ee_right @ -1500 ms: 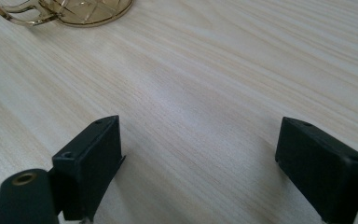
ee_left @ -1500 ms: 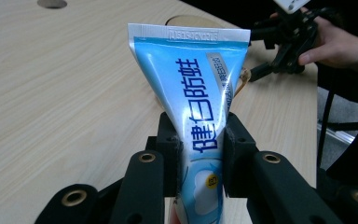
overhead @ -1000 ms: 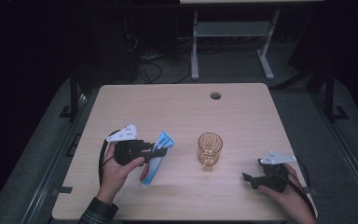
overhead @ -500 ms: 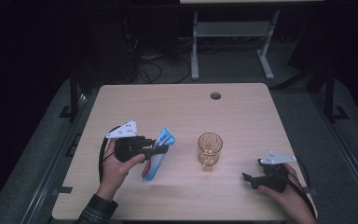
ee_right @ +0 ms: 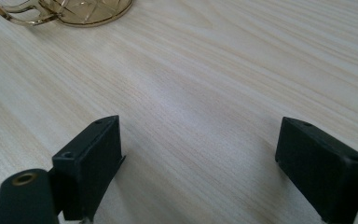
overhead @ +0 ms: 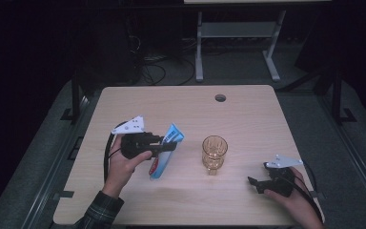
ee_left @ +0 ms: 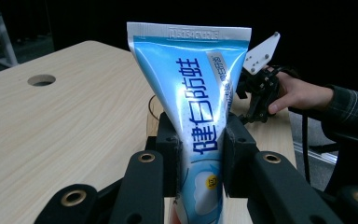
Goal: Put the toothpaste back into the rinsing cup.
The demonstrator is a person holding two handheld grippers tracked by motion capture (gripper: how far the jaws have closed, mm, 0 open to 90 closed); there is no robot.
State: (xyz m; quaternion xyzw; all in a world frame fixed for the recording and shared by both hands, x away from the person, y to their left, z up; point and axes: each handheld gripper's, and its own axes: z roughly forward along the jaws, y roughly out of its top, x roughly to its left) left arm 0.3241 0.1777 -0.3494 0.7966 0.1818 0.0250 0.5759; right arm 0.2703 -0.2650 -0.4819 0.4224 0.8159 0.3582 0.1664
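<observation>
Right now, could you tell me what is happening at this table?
A person works with a gripper in each hand. The left gripper is clamped on a blue toothpaste tube, holding it up off the wooden table, beside an amber glass standing mid-table. The right gripper rests open on the table near the front right edge, holding nothing.

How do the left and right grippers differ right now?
The left gripper is shut on the blue toothpaste tube; the right gripper is open and holds nothing. The left is raised, the right low over the table. Both are black and hand-held.
</observation>
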